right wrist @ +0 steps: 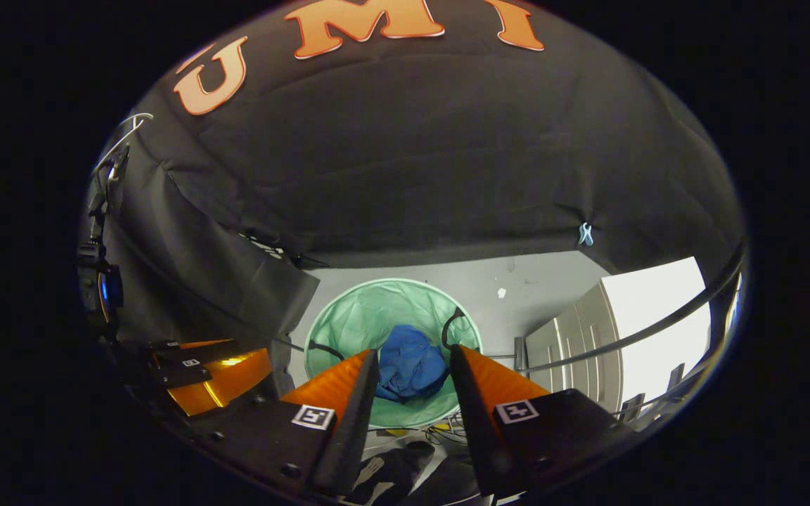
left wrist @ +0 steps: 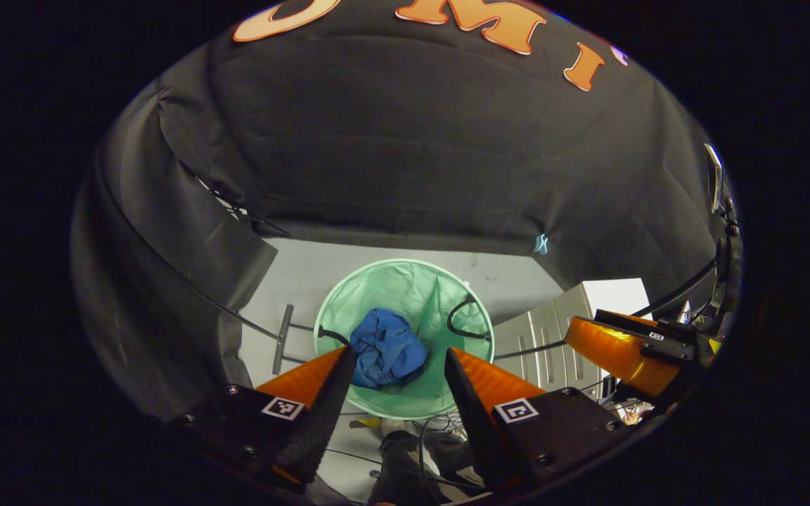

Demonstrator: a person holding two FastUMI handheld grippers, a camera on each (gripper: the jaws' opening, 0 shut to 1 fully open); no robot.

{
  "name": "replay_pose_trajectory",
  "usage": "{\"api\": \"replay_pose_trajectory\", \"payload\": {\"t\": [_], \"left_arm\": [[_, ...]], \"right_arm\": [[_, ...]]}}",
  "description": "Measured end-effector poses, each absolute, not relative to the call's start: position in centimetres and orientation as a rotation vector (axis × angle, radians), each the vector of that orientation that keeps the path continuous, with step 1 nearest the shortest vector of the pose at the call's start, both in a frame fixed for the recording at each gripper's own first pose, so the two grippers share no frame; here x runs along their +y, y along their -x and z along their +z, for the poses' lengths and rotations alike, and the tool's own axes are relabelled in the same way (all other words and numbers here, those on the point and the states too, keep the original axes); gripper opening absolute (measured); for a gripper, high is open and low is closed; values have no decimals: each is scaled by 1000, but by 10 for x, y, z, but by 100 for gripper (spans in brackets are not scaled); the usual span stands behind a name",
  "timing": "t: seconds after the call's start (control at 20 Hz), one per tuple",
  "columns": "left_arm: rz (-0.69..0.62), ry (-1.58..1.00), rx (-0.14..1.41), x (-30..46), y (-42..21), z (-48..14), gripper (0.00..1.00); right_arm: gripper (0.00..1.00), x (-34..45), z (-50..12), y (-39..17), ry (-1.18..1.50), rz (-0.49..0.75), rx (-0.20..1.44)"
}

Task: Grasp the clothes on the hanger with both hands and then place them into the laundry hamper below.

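Both hand-held grippers, left [left wrist: 398, 369] and right [right wrist: 413, 369], gape wide, empty, above the hamper [left wrist: 349, 295] at lower centre; the clothes [left wrist: 387, 349] lie inside. Little risk remains beyond snagging its handle [left wrist: 463, 318].

Black cloth wall [right wrist: 412, 154] drapes the booth from nine o'clock over to three, creased, with a small pale clip [right wrist: 586, 234] pinching it at three o'clock. Below lies a pale grey floor [right wrist: 517, 281]. A grey ribbed cabinet [right wrist: 574, 337] with a bright white top stands at four o'clock
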State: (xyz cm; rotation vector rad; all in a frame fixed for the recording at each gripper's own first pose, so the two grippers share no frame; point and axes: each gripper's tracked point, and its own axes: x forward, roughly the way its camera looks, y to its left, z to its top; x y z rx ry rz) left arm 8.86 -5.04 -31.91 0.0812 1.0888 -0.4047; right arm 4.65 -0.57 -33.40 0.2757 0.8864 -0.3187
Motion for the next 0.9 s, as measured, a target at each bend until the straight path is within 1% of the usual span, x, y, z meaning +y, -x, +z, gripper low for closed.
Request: {"api": "replay_pose_trajectory", "payload": {"t": [0.05, 0.15, 0.2, 0.25, 0.3, 0.4, 0.5, 0.65, 0.7, 0.75, 0.9], "left_arm": [[-403, -74, 1069, -47, -88, -311, 87], [-397, -61, 1014, -45, -90, -288, 87], [-399, -51, 990, -46, -89, -275, 87], [-400, -38, 965, -47, -91, -261, 82], [-398, -27, 935, -45, -92, -248, 87], [-396, -27, 855, -40, -100, -215, 88], [-400, -33, 754, -37, -112, -182, 96], [-386, -18, 648, -32, -118, -140, 96], [-383, -8, 615, -32, -119, -127, 96], [-391, 9, 590, -33, -121, -113, 96], [-410, 61, 506, -41, -129, -65, 95]], "right_arm": [[72, -7, -322, -46, -278, -325, 856], [76, -7, -290, -46, -255, -328, 797], [88, -9, -275, -46, -232, -333, 768], [98, -9, -261, -48, -209, -334, 738], [99, -8, -248, -49, -190, -332, 709], [98, -4, -221, -53, -157, -327, 650], [99, 0, -191, -55, -134, -319, 590], [98, 19, -148, -59, -121, -276, 514], [100, 19, -130, -58, -96, -276, 485], [98, 19, -115, -57, -70, -281, 455], [98, 20, -76, -57, -25, -290, 368]]}}
